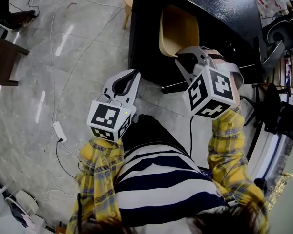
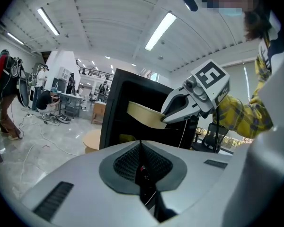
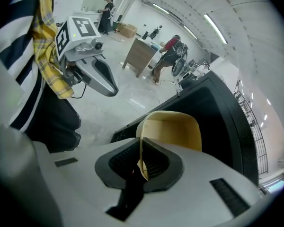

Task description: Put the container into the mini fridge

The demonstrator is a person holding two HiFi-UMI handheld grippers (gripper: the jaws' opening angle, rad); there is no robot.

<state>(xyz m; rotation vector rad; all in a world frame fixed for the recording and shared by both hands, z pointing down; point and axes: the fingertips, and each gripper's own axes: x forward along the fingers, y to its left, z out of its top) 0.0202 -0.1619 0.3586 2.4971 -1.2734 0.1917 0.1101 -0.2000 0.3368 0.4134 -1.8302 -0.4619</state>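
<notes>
A tan, shallow container (image 1: 177,30) hangs at the open mouth of the black mini fridge (image 1: 219,13). My right gripper (image 1: 185,58) is shut on the container's near rim; in the right gripper view the container (image 3: 175,129) stands on edge between the jaws, with the fridge (image 3: 227,122) behind it. The left gripper view shows the container (image 2: 144,115) held level before the fridge's dark opening (image 2: 132,108). My left gripper (image 1: 125,82) hangs lower left of the fridge, shut with nothing in it; in its own view the pads (image 2: 141,167) meet.
A round wooden stool (image 2: 92,140) stands at the fridge's left side. White cables (image 1: 58,106) trail over the grey marble floor. A dark wooden table (image 1: 5,57) is at the far left, office chairs (image 1: 278,111) at the right. People stand far off.
</notes>
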